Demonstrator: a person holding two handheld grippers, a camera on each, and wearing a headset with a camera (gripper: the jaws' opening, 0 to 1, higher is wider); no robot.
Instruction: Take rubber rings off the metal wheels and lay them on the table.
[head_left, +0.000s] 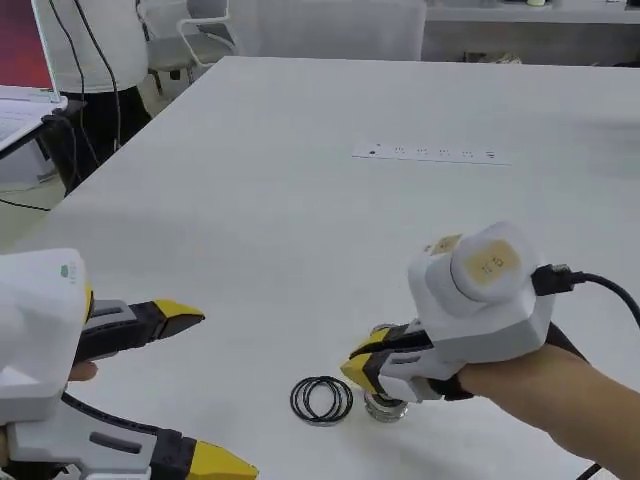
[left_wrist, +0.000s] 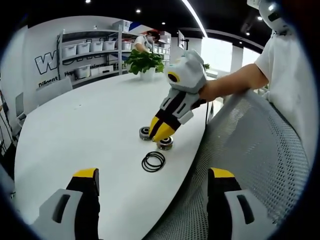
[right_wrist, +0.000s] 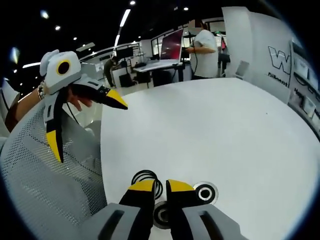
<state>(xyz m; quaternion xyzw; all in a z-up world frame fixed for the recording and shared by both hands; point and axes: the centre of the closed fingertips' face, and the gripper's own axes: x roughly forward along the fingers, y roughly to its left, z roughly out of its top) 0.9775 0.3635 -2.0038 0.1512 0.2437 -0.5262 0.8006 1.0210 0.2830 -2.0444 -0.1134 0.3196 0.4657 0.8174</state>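
A small pile of black rubber rings (head_left: 321, 399) (left_wrist: 153, 161) (right_wrist: 146, 178) lies flat on the white table (head_left: 300, 200). Right beside them stands a metal wheel (head_left: 385, 406) (left_wrist: 165, 143) (right_wrist: 162, 214), with a second wheel (left_wrist: 145, 132) (right_wrist: 205, 192) close behind it. My right gripper (head_left: 360, 370) (left_wrist: 161, 134) (right_wrist: 161, 187) points down at the nearer wheel, its yellow tips almost together and touching the wheel's top. I see nothing between them. My left gripper (head_left: 200, 390) (left_wrist: 153, 175) (right_wrist: 87, 127) hangs wide open and empty, left of the rings and off the table.
A white power strip (head_left: 432, 154) lies further back on the table. A grey mesh chair (left_wrist: 240, 150) sits by the table's near edge under my left gripper. A laptop (head_left: 20, 100) and cables are at the far left.
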